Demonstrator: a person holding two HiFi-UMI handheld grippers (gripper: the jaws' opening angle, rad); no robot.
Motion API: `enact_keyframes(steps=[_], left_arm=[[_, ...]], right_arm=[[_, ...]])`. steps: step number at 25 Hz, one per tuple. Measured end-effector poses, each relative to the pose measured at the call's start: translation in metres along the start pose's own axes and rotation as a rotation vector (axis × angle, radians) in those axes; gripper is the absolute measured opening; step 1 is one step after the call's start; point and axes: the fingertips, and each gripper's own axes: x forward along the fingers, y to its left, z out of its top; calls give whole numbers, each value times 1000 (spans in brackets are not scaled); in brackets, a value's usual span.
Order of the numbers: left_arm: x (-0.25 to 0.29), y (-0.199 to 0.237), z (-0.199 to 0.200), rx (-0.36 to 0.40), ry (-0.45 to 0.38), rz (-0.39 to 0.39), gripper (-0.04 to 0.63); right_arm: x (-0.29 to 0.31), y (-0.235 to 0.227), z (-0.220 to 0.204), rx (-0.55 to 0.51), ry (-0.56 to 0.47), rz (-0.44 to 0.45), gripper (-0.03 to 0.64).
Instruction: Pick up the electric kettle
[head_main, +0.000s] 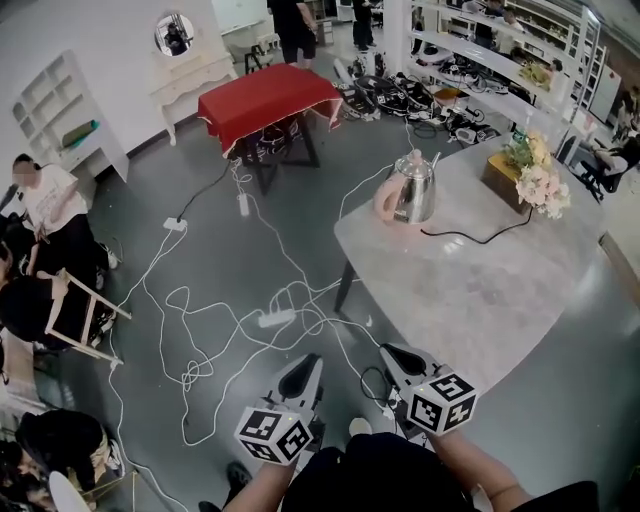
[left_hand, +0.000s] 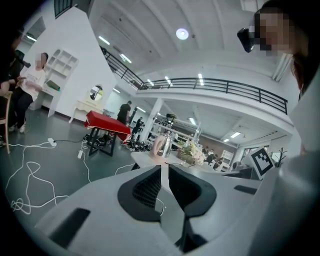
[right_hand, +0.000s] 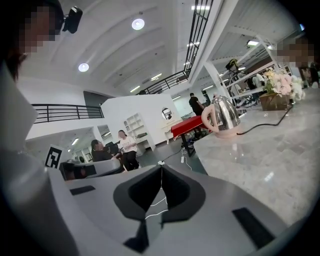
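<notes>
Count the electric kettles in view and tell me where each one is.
1. The electric kettle stands near the far left edge of the marble table, its black cord trailing right. Cluttered shelves behind might hide others.

Grey floor (head_main: 190, 175), red-draped table (head_main: 265, 95), white shelving (head_main: 47, 112)

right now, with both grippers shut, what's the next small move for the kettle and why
Probably carry the right gripper forward over the table toward the electric kettle, opening its jaws on the way. It is shut, empty and only at the table's near edge, while the kettle stands far across, its pink handle toward the left of the head view.
</notes>
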Motion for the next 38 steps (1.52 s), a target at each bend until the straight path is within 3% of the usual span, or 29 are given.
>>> enact_keyframes(steps=[16,38], left_arm=[[34,16,10,24,34,-71,46],[112,107,53,32,145,-267,46]], right_arm=[[14,-16,9,19,-24,-72,8],[122,-22,45,70,-52,-236,7]])
